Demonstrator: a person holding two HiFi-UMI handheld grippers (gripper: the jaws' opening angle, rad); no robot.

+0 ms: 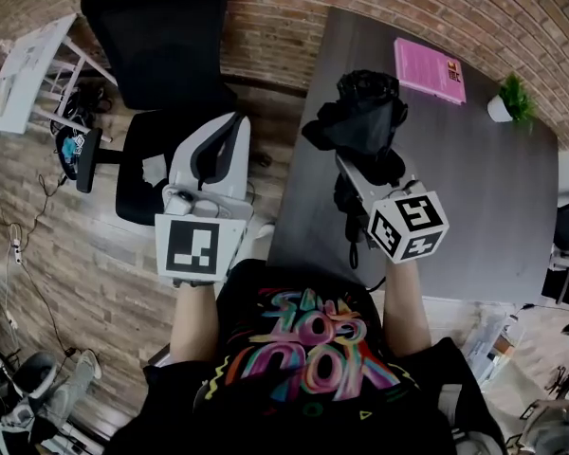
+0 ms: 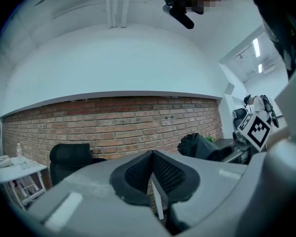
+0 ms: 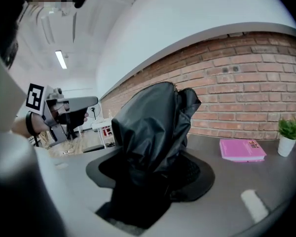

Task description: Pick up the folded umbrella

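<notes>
The folded umbrella (image 1: 362, 114) is a black crumpled bundle, held up over the near part of the grey table (image 1: 474, 188). My right gripper (image 1: 368, 161) is shut on it from below. In the right gripper view the umbrella (image 3: 155, 122) fills the space between the pads and hides the fingertips of the right gripper (image 3: 153, 179). Its cord hangs down beside the gripper. My left gripper (image 1: 226, 127) is off the table's left side over the floor. Its pads meet with nothing between them in the left gripper view (image 2: 152, 176), where the umbrella (image 2: 200, 146) shows at the right.
A pink book (image 1: 429, 68) and a small potted plant (image 1: 514, 98) lie at the far end of the table by the brick wall. A black office chair (image 1: 161, 45) stands left of the table, with a white side table (image 1: 24, 74) beyond it.
</notes>
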